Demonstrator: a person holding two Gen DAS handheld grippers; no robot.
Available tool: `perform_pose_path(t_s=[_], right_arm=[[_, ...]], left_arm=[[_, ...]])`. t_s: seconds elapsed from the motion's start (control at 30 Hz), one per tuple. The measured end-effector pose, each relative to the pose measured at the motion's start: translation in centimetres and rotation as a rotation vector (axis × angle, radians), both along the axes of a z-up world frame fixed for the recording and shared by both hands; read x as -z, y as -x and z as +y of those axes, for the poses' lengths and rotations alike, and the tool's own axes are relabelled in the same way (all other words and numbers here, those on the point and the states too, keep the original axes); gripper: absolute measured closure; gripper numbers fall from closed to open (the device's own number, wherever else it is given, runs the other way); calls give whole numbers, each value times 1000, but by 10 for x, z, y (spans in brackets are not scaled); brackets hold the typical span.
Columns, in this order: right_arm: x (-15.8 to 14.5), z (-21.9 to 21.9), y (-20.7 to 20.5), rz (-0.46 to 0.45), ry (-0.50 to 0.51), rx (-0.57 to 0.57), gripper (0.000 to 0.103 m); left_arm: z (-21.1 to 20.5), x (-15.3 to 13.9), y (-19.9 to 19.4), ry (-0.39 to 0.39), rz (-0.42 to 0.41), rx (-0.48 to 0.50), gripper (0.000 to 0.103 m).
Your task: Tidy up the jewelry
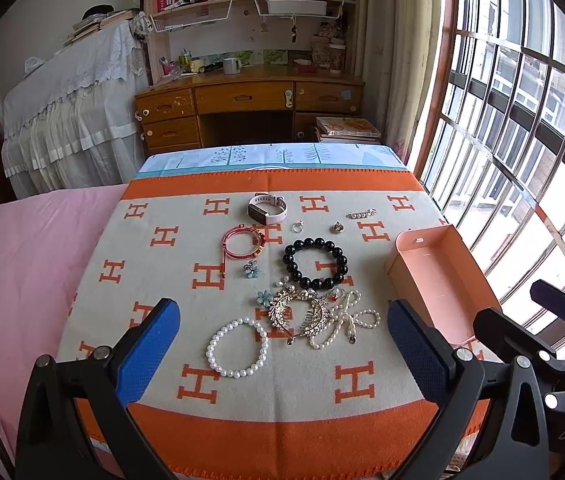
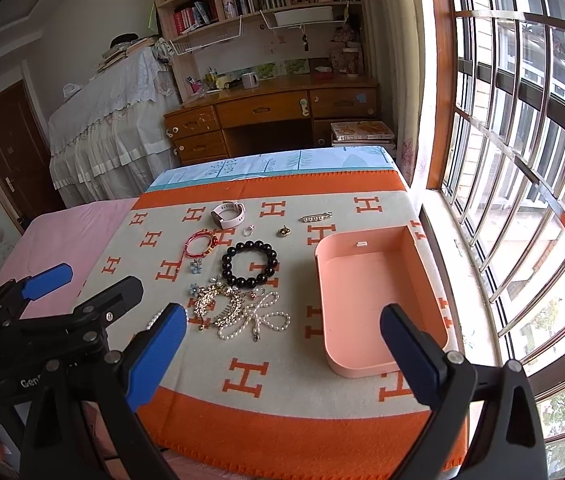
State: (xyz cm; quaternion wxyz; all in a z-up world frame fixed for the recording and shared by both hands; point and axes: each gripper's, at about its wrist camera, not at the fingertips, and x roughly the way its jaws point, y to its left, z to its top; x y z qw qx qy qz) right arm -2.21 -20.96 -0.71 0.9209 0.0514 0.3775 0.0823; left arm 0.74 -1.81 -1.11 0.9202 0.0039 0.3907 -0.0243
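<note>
Jewelry lies scattered across an orange-and-cream blanket (image 1: 242, 400) printed with H letters, spread over a tabletop beside a barred window (image 1: 522, 120). Nearest the left gripper (image 1: 282, 344), whose jaws stand released and wide apart holding nothing, rests a white pearl bracelet (image 1: 237, 347); just right of it a gold rhinestone hair comb (image 1: 298, 312) tangles with a pearl necklace (image 1: 352, 320). Beyond them sits a black bead bracelet (image 1: 314, 265), with a red cord bracelet (image 1: 242, 240) to its left and two small blue flower pieces (image 1: 249, 270) between the groups. Farther off lie a white smartwatch (image 1: 267, 208), a small ring (image 1: 297, 226), a gold charm (image 1: 337, 228) and a pearl bar pin (image 1: 361, 213).

On the right side of the blanket stands a pink box (image 2: 378, 368), open at the top, well apart from the jewelry pile. The right gripper (image 2: 282, 344) hovers above the near edge of the blanket, its jaws likewise released and holding nothing, one finger over the box's near rim. A wooden desk (image 1: 250, 96) with bookshelves stands at the far wall.
</note>
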Motion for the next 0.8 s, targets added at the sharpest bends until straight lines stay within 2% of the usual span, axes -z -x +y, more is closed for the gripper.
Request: perform_pose_path(t_s=[0.8], right_arm=[[8, 12, 15, 7, -28, -7, 5]], left_arm=[[7, -2, 19, 11, 3, 3, 1]])
